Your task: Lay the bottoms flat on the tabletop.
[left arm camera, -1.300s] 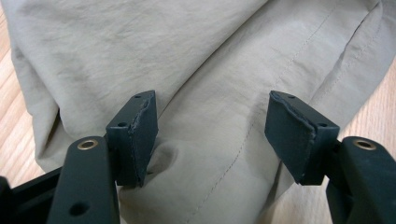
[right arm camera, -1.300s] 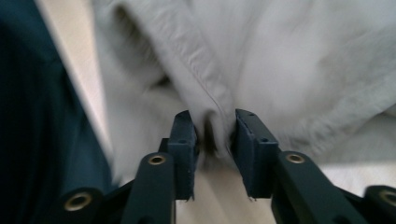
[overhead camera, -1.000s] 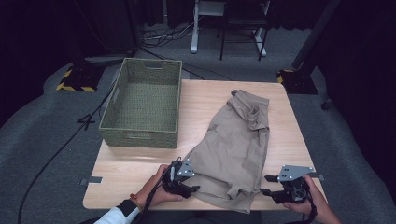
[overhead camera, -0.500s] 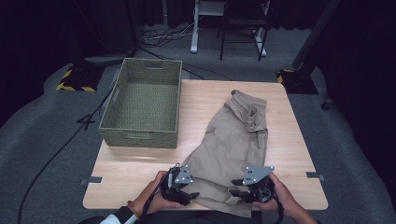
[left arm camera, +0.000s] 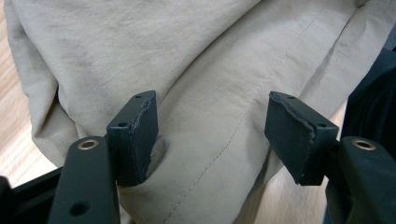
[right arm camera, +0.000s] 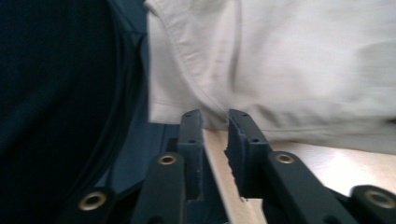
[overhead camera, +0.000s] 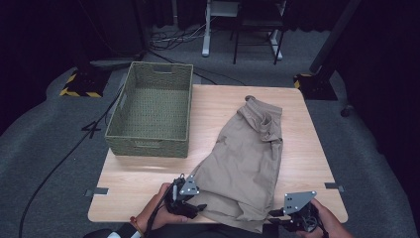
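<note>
The tan shorts [overhead camera: 247, 158] lie on the table [overhead camera: 143, 178], from the far middle down to the near edge, where the hem hangs a little over. A green basket [overhead camera: 151, 114] sits at the far left corner. The left gripper [left arm camera: 210, 126] has its jaws wide apart over the near left part of the shorts, and one pad pokes the cloth but nothing is pinched. The right gripper [right arm camera: 215, 122] is at the near edge by the hem; its jaws have just been closing and are almost together, with nothing caught between them. To grab well, I think each gripper should slide its jaws around the hem edge first, then squeeze.
</note>
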Tool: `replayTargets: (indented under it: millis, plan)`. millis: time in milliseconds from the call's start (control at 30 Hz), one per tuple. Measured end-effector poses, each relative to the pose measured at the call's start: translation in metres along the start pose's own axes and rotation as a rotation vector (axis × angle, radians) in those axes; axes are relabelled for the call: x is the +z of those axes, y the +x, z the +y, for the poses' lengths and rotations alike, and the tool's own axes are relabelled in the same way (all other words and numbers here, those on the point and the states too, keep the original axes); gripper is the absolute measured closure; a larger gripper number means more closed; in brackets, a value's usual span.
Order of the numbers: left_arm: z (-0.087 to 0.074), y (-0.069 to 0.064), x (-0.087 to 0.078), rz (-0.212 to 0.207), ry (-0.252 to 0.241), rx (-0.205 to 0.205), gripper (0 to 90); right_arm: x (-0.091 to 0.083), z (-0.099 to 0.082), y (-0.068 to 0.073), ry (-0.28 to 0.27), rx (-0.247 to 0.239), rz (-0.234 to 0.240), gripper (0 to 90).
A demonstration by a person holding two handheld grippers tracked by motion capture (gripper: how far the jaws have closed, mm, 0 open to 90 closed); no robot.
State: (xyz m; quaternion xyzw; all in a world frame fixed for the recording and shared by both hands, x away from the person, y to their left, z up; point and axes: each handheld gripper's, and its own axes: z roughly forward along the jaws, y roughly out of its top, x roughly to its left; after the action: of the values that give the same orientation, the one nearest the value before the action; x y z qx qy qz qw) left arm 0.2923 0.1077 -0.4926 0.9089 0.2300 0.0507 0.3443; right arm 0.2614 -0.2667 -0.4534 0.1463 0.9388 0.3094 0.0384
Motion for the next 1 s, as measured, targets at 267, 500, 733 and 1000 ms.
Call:
replayTargets:
  millis: [267,500,733,1000]
  plan:
    - [0.043,-0.021,-0.002,-0.101,-0.104,0.089,33.7,-0.011,0.013,-0.05,-0.185,0.187,-0.299,49.3]
    - [0.084,-0.028,0.04,-0.147,-0.029,0.181,33.4,-0.02,0.041,-0.13,-0.271,0.312,-0.466,41.0]
    - [0.081,-0.025,0.062,-0.161,0.018,0.165,32.7,0.012,0.071,-0.185,-0.249,0.405,-0.414,27.1]
    - [0.073,-0.027,0.066,-0.16,0.012,0.179,32.5,0.045,0.082,-0.202,-0.144,0.413,-0.578,41.1]
